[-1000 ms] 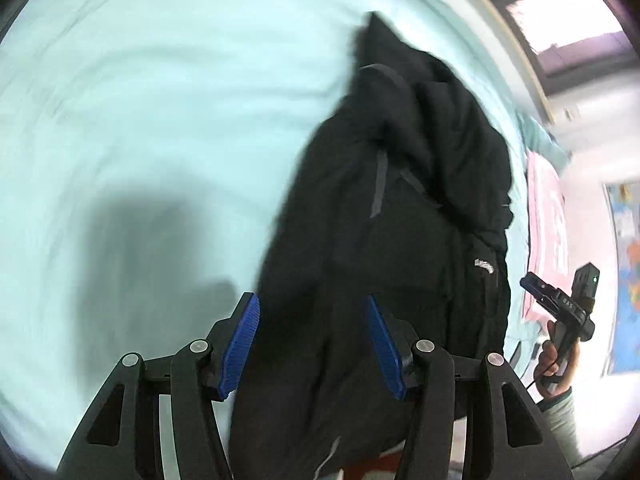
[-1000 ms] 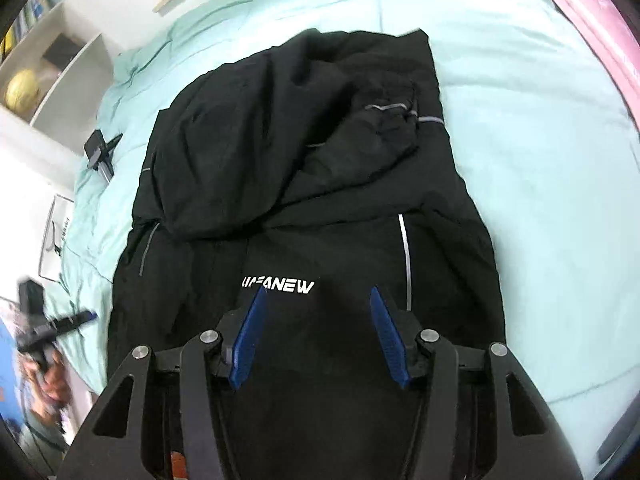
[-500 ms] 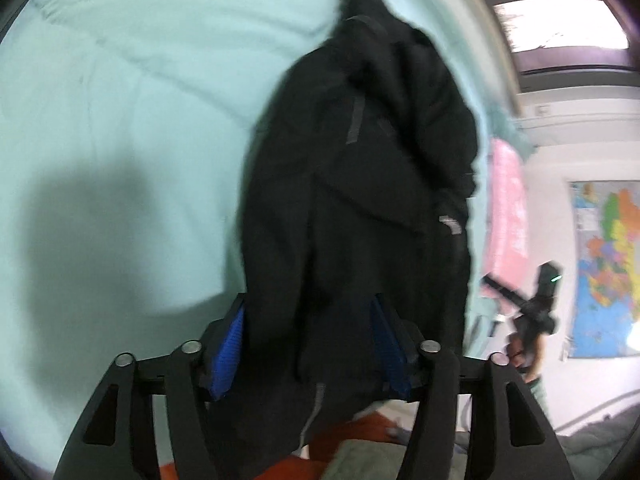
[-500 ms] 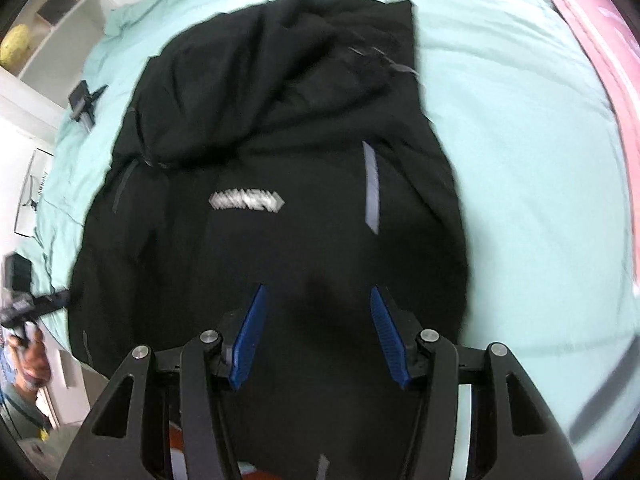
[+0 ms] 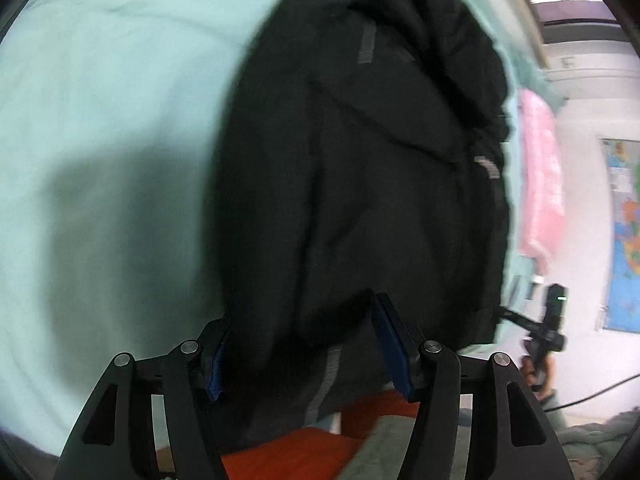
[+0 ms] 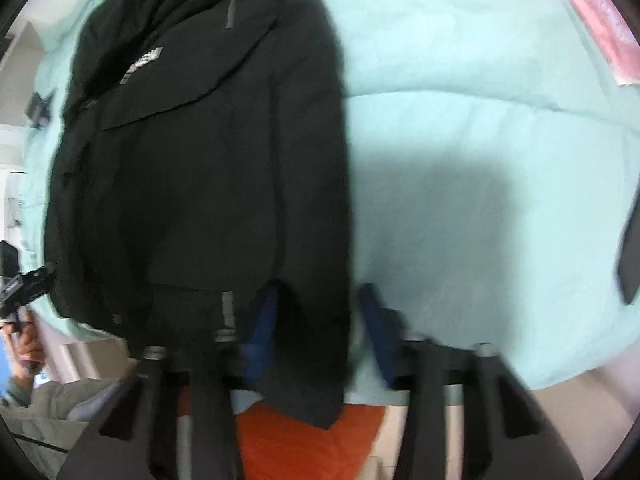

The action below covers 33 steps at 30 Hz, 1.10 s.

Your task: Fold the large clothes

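Observation:
A black jacket (image 5: 360, 180) lies lengthwise on a mint-green bed cover (image 5: 100, 100), its hem hanging over the near bed edge. My left gripper (image 5: 302, 316) straddles the hem's left part. Its jaws stand apart with cloth bunched between the blue pads. In the right wrist view the jacket (image 6: 200, 160) fills the left half, with a white logo near the top. My right gripper (image 6: 320, 292), blurred, is closing around the hem's right corner. The cloth touches the left pad, and a sliver of bed cover (image 6: 480, 140) shows beside the right pad.
A pink item (image 5: 540, 180) lies along the bed's far right side. Orange fabric (image 6: 304, 440) shows below the bed edge. A hand (image 5: 536, 372) grips the other tool at the right, under a wall map (image 5: 624, 240). A dark object (image 6: 632, 248) stands at the right rim.
Both grippers have come down and back to the jacket's near hem, which now lies between their fingers. The right jaws have narrowed around the hem's corner.

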### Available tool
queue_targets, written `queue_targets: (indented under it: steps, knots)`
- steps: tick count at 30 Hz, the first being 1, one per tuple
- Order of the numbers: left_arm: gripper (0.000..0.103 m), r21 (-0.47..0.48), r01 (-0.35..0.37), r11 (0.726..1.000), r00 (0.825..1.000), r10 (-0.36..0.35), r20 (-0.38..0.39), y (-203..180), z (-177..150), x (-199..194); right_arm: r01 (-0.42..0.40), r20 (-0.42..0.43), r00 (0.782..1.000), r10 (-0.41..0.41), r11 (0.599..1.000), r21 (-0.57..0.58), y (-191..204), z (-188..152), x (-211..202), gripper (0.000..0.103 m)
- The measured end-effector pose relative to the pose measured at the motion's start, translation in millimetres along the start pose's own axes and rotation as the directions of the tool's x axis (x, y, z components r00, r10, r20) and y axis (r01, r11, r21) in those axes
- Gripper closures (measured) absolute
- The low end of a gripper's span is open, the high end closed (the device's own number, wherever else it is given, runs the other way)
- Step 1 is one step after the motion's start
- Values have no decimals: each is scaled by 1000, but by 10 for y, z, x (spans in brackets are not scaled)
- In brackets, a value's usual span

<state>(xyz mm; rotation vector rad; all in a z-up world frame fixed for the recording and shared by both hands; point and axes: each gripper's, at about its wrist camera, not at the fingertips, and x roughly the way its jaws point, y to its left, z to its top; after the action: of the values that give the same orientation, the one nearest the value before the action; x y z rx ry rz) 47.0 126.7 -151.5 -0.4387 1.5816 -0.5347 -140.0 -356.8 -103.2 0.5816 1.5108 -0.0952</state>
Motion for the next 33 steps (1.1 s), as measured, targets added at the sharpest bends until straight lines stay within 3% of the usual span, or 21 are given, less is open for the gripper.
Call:
queue_targets:
  steps: [2, 4, 5, 7, 8, 11, 16, 17, 19, 20, 21, 22, 23, 28, 33]
  knots:
    - [41, 31, 126, 992, 991, -127, 39, -189, 24, -144, 1, 19, 1000, 0, 998, -58, 118, -11, -100, 77]
    - [41, 51, 240, 969, 967, -243, 71, -328, 58, -279, -38, 45, 998, 43, 993, -116, 261, -43, -235, 77]
    - [41, 52, 260, 964, 962, -264, 73, -358, 76, -289, -78, 55, 995, 86, 989, -129, 307, -55, -298, 77]
    - [41, 54, 228, 972, 971, -231, 57, -380, 96, -230, -110, 59, 991, 117, 986, -122, 305, -65, -296, 76]
    - [41, 55, 173, 983, 984, -175, 38, -355, 95, -161, -116, 54, 991, 123, 987, -108, 286, -72, -255, 76]
    - [41, 41, 71, 997, 997, -70, -15, -245, 18, -1, -120, 15, 993, 121, 991, -56, 150, -145, -66, 73]
    - [41, 34, -45, 998, 997, 47, -67, -73, -79, 110, -99, -67, 993, 98, 995, -18, 25, -271, 138, 54]
    - [41, 47, -112, 993, 989, 116, -92, -64, -100, 178, -120, -87, 989, 119, 993, 1, -13, -289, 177, 53]
    - [45, 63, -158, 985, 983, 164, -89, -63, -123, 222, -152, -94, 984, 154, 988, 30, -50, -276, 197, 53]
    - [63, 64, -156, 986, 984, 161, -80, -91, -117, 210, -170, -89, 981, 173, 985, 41, -38, -294, 190, 57]
    - [71, 64, -145, 987, 986, 149, -74, -130, -103, 194, -187, -80, 978, 191, 981, 47, -29, -287, 157, 79]
    - [82, 69, -130, 989, 989, 135, -62, -167, -85, 142, -222, -68, 972, 225, 974, 48, -22, -250, 94, 83]
    - [85, 83, -122, 989, 992, 125, -36, -251, -54, 62, -261, -34, 964, 262, 965, 31, 40, -214, -29, 83]
    - [87, 112, -15, 994, 995, 4, 101, -536, 189, -419, -330, 84, 940, 331, 944, -30, 213, 21, -509, 84]
    - [87, 119, 76, 990, 966, -103, 238, -804, 589, -780, -401, 184, 895, 406, 914, -64, 245, 436, -926, 84]
